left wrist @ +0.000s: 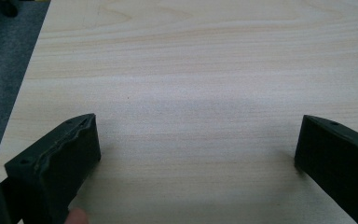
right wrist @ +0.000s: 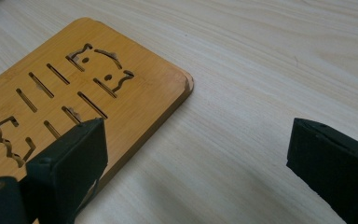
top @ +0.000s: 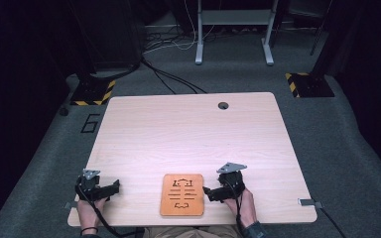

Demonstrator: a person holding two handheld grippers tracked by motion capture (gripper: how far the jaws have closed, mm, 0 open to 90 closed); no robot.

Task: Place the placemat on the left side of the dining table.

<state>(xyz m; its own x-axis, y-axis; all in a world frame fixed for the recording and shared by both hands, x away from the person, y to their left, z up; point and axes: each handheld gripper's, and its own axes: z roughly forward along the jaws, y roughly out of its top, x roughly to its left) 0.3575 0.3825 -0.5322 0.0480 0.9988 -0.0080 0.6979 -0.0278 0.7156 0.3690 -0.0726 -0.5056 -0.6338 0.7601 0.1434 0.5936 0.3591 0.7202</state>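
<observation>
Board: a flat wooden board (top: 182, 195), orange-brown, upright rectangle with rounded corners, lying in the lower centre of the high view near the table's near edge.
Board pattern: thin slots cut through it; in the right gripper view the board (right wrist: 74, 88) fills the upper left, showing parallel short lines in the middle and a jagged outline figure at each end, one with two small dots.
Board corner: one rounded corner sits near the centre of the right gripper view, slightly chipped at the edge.
Table: pale wood-grain top (top: 188, 134) with a round hole near its far edge.
Right gripper: the right gripper (top: 209, 193) sits in the lower right of centre in the high view, just beside the board's right edge; its jaws stand wide apart and hold nothing, one over the board's edge, the other over bare table.
Left gripper: the left gripper (top: 115, 187) sits in the lower left, well apart from the board; jaws spread wide over bare table, holding nothing.
Hands: a hand (top: 243, 203) grips each tool from the bottom edge.
</observation>
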